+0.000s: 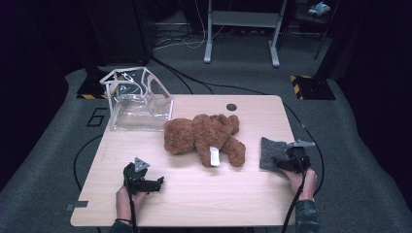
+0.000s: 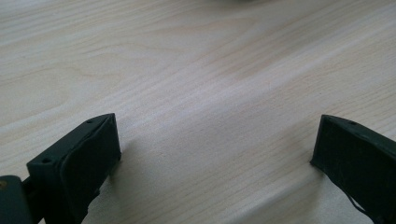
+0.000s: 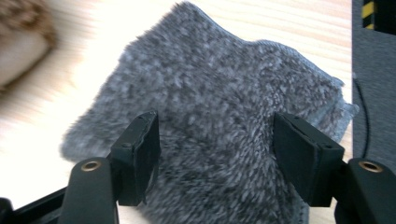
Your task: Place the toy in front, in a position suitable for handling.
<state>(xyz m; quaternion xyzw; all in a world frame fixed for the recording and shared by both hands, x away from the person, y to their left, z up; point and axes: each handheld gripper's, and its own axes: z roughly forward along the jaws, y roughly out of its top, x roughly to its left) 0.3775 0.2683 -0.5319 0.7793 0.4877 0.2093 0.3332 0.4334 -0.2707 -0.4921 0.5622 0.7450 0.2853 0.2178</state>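
My right gripper stands with jaws apart over the grey fuzzy cloth, nothing pinched, at the table's right edge. My left gripper gapes wide above bare wood near the front left. Between them lies the brown teddy bear; beyond it, a clear plastic box.

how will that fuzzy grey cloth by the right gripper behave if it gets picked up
The fuzzy grey cloth will probably flop and drape, since it lies flat with a soft, uneven outline. It likely weighs little, being thin. Its deep pile should give the open right gripper good grip, so slipping seems unlikely.
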